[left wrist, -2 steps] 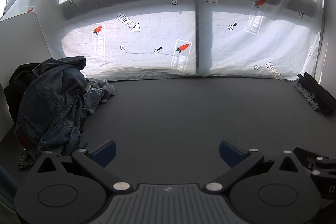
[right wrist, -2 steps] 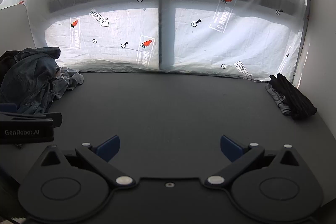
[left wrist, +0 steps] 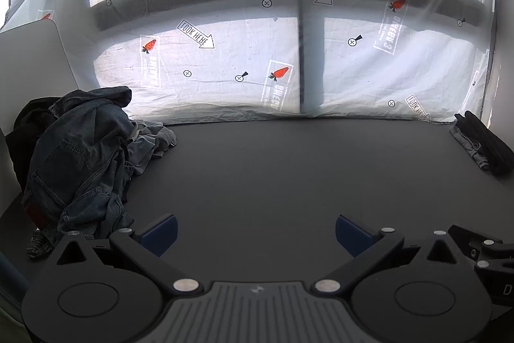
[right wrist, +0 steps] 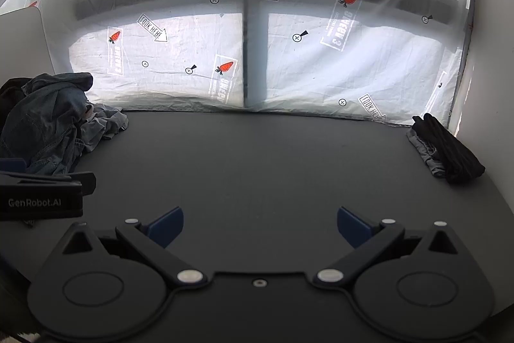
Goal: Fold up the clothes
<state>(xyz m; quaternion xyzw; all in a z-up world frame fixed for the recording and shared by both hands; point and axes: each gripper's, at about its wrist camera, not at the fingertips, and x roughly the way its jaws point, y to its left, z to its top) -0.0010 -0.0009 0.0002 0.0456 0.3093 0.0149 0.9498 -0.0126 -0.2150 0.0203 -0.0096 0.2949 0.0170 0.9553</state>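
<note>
A heap of unfolded clothes [left wrist: 80, 156], mostly blue denim with a grey garment and something black behind, lies at the left of the dark table [left wrist: 273, 169]; it also shows in the right wrist view [right wrist: 48, 127]. A small stack of folded dark and grey clothes [left wrist: 482, 143] sits at the far right edge, also in the right wrist view [right wrist: 446, 147]. My left gripper [left wrist: 255, 230] is open and empty, just right of the heap. My right gripper [right wrist: 260, 224] is open and empty over the table's middle.
A white printed sheet [left wrist: 289, 60] hangs behind the table over a window. A white panel [left wrist: 32, 60] stands at the left behind the heap. The left gripper's body [right wrist: 38, 198] shows at the left of the right wrist view.
</note>
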